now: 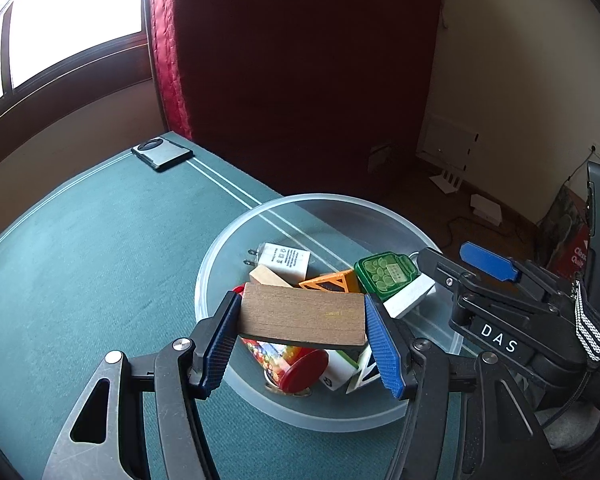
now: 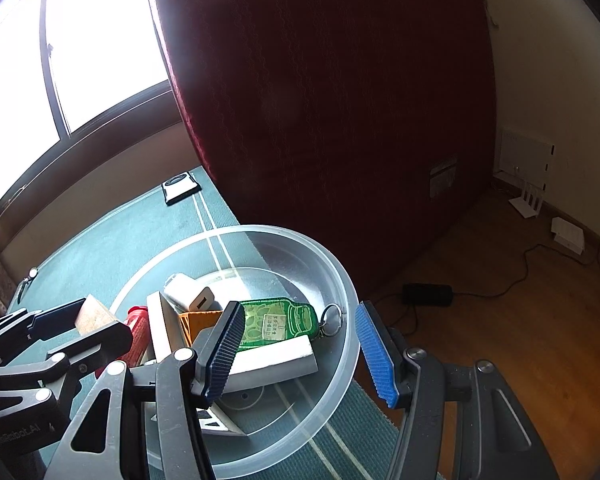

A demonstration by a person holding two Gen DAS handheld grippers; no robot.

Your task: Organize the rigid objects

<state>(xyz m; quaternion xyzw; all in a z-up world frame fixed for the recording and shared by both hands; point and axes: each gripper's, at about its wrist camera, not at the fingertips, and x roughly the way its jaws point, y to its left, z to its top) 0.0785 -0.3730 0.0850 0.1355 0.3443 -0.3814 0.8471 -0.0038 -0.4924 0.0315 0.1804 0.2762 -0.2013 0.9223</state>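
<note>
My left gripper [image 1: 302, 328] is shut on a brown wooden block [image 1: 304, 318] and holds it just above a clear plastic bowl [image 1: 228, 240]. In the bowl lie a white charger [image 1: 286, 258], an orange triangle piece [image 1: 332, 282], a green bottle-shaped keychain [image 1: 384, 272], a white block [image 1: 410, 296] and a red-capped can [image 1: 296, 368]. My right gripper [image 2: 300, 354] is open and empty, its jaws either side of the bowl's [image 2: 340, 280] near-right rim, above the green keychain [image 2: 276, 322] and white block [image 2: 276, 360]. The left gripper with the wooden block [image 2: 92, 314] shows at the left there.
The bowl sits on a green-covered table [image 1: 80, 260] near its right edge. A phone [image 1: 162, 154] lies at the far corner. A dark red curtain [image 1: 300, 60] hangs behind. The wooden floor [image 2: 500, 300] with cables and a black adapter [image 2: 428, 294] is to the right.
</note>
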